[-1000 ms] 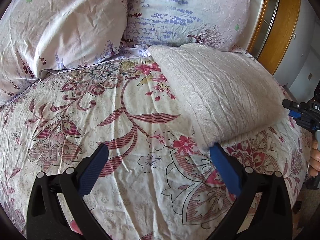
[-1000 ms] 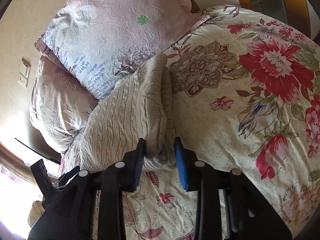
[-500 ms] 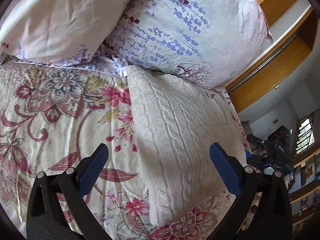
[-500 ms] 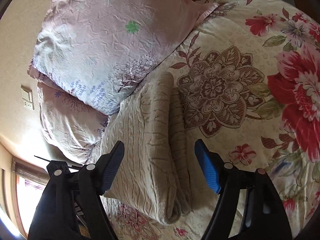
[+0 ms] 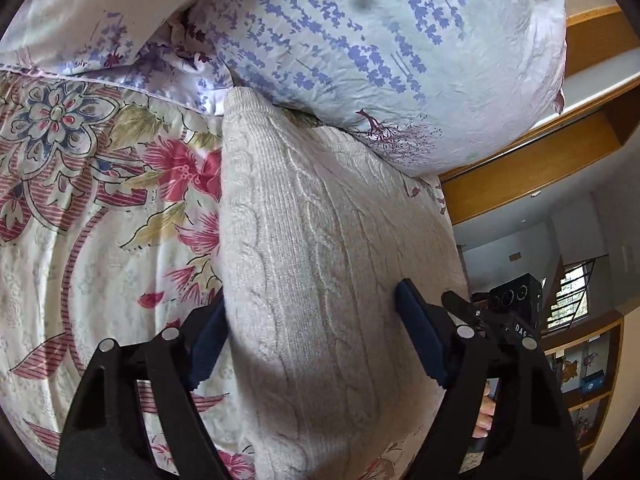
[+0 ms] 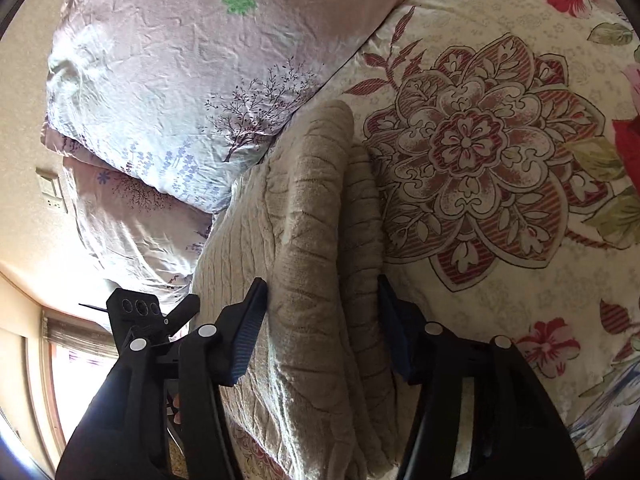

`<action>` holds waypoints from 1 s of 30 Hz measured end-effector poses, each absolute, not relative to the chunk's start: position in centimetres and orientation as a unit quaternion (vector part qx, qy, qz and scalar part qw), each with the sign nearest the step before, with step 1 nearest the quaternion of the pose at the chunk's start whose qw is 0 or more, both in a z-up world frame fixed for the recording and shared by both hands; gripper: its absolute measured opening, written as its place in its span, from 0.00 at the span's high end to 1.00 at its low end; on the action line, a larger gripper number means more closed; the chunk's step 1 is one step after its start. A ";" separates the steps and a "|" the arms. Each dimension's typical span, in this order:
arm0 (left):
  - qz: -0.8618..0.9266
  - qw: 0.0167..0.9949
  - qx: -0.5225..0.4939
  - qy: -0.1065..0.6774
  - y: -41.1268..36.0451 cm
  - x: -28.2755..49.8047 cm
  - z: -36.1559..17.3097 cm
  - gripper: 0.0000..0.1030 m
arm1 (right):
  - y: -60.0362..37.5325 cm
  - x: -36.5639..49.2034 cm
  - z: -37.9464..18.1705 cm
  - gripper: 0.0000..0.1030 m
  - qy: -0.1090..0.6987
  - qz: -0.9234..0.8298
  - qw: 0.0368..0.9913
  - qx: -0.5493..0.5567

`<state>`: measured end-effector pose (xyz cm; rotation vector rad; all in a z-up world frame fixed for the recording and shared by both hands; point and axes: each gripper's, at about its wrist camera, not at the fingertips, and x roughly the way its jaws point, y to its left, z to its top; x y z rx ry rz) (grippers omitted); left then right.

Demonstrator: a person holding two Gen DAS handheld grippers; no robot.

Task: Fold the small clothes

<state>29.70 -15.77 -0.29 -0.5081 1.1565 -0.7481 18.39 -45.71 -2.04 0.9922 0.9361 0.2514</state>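
Observation:
A cream cable-knit sweater point(image 5: 320, 240) lies folded on the floral quilt point(image 5: 80, 240), its far end against the pillows. My left gripper point(image 5: 312, 296) straddles the sweater's left part. Its jaws are closing, one pad point(image 5: 208, 344) at the fold's edge and the other pad point(image 5: 420, 336) on top of the knit. In the right wrist view the sweater point(image 6: 312, 220) shows stacked folds and a ribbed edge. My right gripper point(image 6: 320, 280) straddles these layers with its jaws closing, the fabric filling the gap. Each gripper's black body shows in the other's view.
Two pale floral pillows point(image 5: 380, 48) point(image 6: 180, 60) lie at the head of the bed. Wooden furniture point(image 5: 540, 160) and a shelf point(image 5: 588, 376) stand beyond the bed's right side. A wall switch point(image 6: 50, 192) and a bright window point(image 6: 72, 380) sit at the left.
Both grippers have moved along the sweater toward the pillows. The right one let go of the fold, opened wide, then narrowed around the layers. The left one rolled and its jaws narrowed.

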 end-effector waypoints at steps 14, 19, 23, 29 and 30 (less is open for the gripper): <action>-0.393 0.703 -0.330 0.493 -11.6 30.1 -1.9 0.65 | -43.2 17.1 -1.8 0.70 0.382 0.175 0.755 0.504; -0.402 0.714 -0.334 0.466 -7.4 29.2 -0.4 0.66 | -39.5 17.6 -0.4 0.71 0.387 0.206 0.756 0.486; -0.383 0.734 -0.341 0.445 -1.9 28.2 0.9 0.66 | -34.9 19.2 0.2 0.71 0.398 0.244 0.757 0.457; -0.323 0.775 -0.334 0.428 5.5 27.2 0.9 0.65 | -27.6 21.8 0.0 0.72 0.431 0.269 0.768 0.390; -0.310 0.775 -0.336 0.436 6.0 27.5 0.1 0.64 | -26.8 22.1 -0.3 0.72 0.438 0.260 0.774 0.377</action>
